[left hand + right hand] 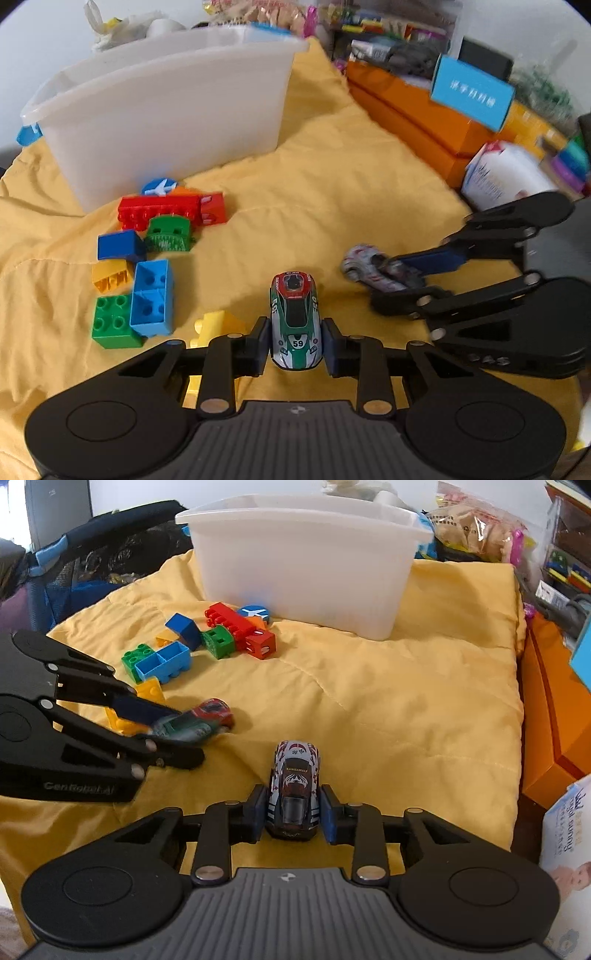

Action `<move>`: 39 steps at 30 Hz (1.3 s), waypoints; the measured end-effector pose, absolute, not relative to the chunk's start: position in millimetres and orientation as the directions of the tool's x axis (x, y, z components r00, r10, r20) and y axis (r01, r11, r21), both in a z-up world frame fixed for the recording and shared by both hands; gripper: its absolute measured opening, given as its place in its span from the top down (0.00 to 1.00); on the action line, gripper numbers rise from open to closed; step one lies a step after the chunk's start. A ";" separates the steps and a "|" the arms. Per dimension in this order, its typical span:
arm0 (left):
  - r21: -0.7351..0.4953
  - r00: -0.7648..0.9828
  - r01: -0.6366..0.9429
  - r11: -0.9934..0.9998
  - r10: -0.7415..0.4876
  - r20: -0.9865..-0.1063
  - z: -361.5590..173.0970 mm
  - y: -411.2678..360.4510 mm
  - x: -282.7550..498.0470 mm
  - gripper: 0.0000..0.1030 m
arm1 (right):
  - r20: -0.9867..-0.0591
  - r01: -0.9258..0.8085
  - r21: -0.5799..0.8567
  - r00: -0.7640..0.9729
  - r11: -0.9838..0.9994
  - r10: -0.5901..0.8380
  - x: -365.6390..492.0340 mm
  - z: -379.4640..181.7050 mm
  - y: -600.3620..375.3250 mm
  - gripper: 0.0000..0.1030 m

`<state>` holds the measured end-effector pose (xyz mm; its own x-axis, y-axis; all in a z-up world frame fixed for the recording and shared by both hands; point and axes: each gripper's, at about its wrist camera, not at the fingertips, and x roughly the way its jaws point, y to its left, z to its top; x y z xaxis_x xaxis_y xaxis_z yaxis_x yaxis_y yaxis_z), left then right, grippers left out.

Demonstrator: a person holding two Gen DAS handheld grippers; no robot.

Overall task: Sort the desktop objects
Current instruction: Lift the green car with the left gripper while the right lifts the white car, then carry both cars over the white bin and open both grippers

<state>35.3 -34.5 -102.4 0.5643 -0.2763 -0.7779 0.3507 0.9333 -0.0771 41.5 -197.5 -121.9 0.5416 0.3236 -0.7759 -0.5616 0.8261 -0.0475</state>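
My left gripper [295, 343] is shut on a green and white toy car [293, 317] marked 59, its pads pressed against both sides. In the right wrist view that left gripper [177, 731] and its green car [199, 720] sit low over the yellow cloth [369, 701]. My right gripper [293, 812] is shut on a grey and dark red toy car [295, 782]. From the left wrist view, the right gripper [391, 280] holds the grey car [362, 264] just right of mine. A pile of coloured bricks [147, 258] lies in front of a white bin [166, 110].
A yellow brick [218, 325] lies just under the left gripper's left finger. Orange boxes [406, 118] and a white packet [506, 173] line the cloth's right edge. A dark mesh bag [92, 568] sits beyond the cloth's left side, with cluttered bags and boxes behind the white bin [303, 554].
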 end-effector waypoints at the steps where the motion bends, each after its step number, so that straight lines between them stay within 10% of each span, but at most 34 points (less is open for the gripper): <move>1: -0.077 0.574 0.357 0.931 -0.284 -0.768 -95.8 -33.5 33.5 0.68 | -0.776 -0.571 -0.057 0.541 0.819 0.323 40.8 -120.5 -195.5 0.68; 19: 0.001 0.885 0.174 0.985 -0.156 -0.438 70.5 62.8 124.8 0.68 | -0.530 -0.529 -0.084 0.741 0.844 0.412 126.5 -4.2 -162.7 0.68; 31: 0.021 0.793 0.068 0.997 -0.042 -0.608 3.6 71.5 227.7 0.68 | -0.520 -0.441 -0.009 0.769 0.898 0.372 232.7 9.3 -104.5 0.68; 39: 0.011 0.842 0.077 0.997 -0.059 -0.537 16.7 69.8 188.5 0.44 | -0.560 -0.442 -0.015 0.747 0.897 0.358 226.0 -13.5 -100.4 0.60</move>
<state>188.5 69.8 16.7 0.8417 -0.0593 -0.5366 0.0770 0.9970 0.0106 226.0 -100.4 -13.5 0.7466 0.3583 -0.5605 -0.4417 0.8970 -0.0149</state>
